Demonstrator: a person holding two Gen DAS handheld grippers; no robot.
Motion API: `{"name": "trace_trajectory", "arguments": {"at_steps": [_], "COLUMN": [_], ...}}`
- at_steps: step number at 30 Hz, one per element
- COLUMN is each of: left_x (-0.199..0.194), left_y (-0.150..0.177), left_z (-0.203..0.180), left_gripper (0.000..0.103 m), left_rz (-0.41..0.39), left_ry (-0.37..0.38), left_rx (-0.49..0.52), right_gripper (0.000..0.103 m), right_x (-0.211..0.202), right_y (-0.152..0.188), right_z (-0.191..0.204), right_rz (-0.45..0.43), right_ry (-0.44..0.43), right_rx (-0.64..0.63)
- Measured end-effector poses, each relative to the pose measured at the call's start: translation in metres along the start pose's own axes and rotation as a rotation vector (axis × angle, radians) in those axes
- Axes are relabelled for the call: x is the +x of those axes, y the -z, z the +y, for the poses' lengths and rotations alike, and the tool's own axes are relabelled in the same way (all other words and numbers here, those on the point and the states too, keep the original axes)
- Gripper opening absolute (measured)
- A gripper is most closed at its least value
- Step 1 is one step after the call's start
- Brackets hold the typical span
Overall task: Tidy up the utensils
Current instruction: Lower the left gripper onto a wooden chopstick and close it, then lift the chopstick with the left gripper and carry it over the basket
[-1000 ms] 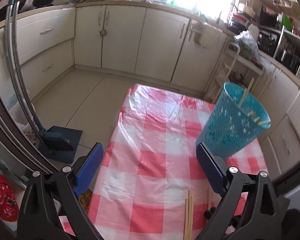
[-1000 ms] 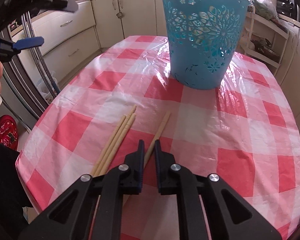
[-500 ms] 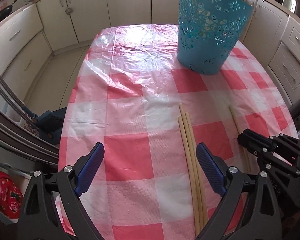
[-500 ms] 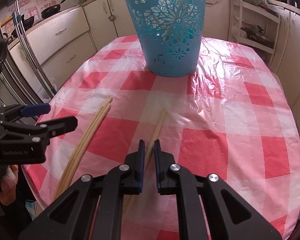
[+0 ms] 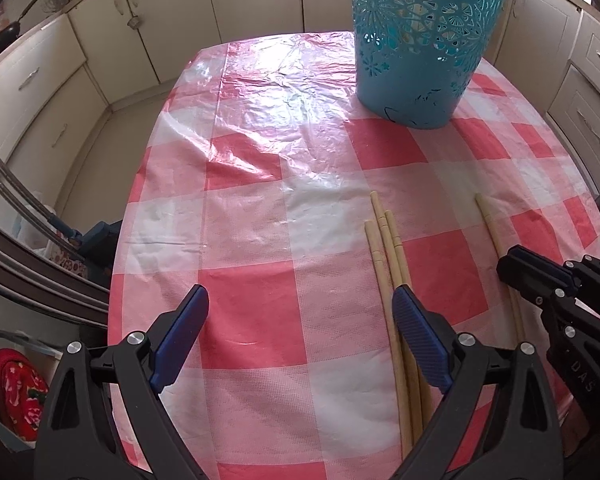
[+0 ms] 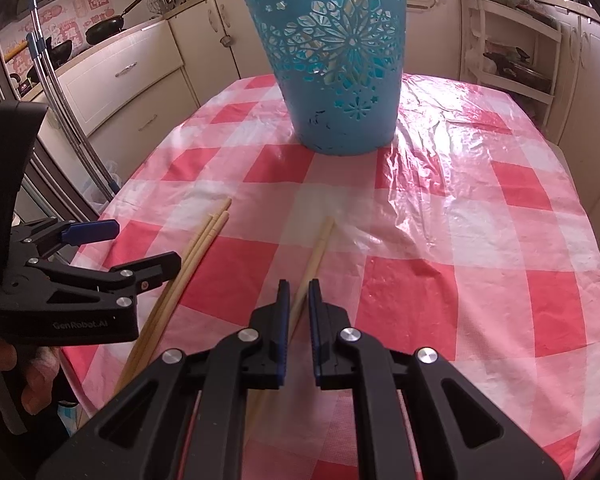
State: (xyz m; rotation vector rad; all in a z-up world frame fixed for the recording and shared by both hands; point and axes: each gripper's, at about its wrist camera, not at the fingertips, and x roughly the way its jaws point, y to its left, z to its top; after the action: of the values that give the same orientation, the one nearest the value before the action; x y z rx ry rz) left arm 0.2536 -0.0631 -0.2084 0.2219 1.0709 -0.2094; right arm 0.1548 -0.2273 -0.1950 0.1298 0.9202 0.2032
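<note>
1. Change since a second ago: the left gripper (image 5: 300, 308) has come down from a high, outward-looking pose over the kitchen floor and table edge to a low pose over the tablecloth (image 5: 244, 184). Over the last half second it has barely shifted.
2. Left gripper state: the fingers stand wide apart with nothing between them. Its right-hand pad sits over the bundle of three chopsticks (image 5: 384, 248), which lies partly beneath that pad, not between the pads.
3. Right gripper (image 6: 298, 300) state: the fingers are drawn close together on either side of the single chopstick (image 6: 318, 248), which runs into the narrow gap between the pads. Judged from the narrow gap, the stick is clamped. This grip looks unchanged from a second ago.
4. Location of task items: the bundle of three lies on the cloth at the near left; the single chopstick lies to its right, parallel and apart. The blue basket (image 6: 332, 80) stands upright at the far end of the table, with chopstick ends showing above its rim.
5. Meaning for the task: the right side appears ready to lift its stick toward the basket. The left gripper is now low enough to pick, but likely needs a sideways correction to centre the bundle before closing.
</note>
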Motion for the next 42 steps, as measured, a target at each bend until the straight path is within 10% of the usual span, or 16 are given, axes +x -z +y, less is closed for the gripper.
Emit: {"name": "trace_trajectory", "arguments": {"at_steps": [7,15,42], "left_x": [0.001,-0.003,0.002], "left_y": [-0.002,-0.007,-0.012], "left_z": [-0.001,-0.013,-0.011], "left_gripper": [0.079,0.008,0.013], "left_rz": [-0.008,-0.03,-0.022], "left_ry": [-0.003,0.111,0.043], "left_rx": [-0.002,0.051,0.046], "right_gripper": [0.01,0.01,0.007], "right_x": [0.002,0.002,0.009], "right_y": [-0.002,-0.006,-0.018], "right_z": [-0.001,-0.006,-0.02], "right_rz": [-0.003,0.007,0.03], "right_ry": [0.013,0.072,0.005], "right_rx": [0.007,-0.017,0.002]}}
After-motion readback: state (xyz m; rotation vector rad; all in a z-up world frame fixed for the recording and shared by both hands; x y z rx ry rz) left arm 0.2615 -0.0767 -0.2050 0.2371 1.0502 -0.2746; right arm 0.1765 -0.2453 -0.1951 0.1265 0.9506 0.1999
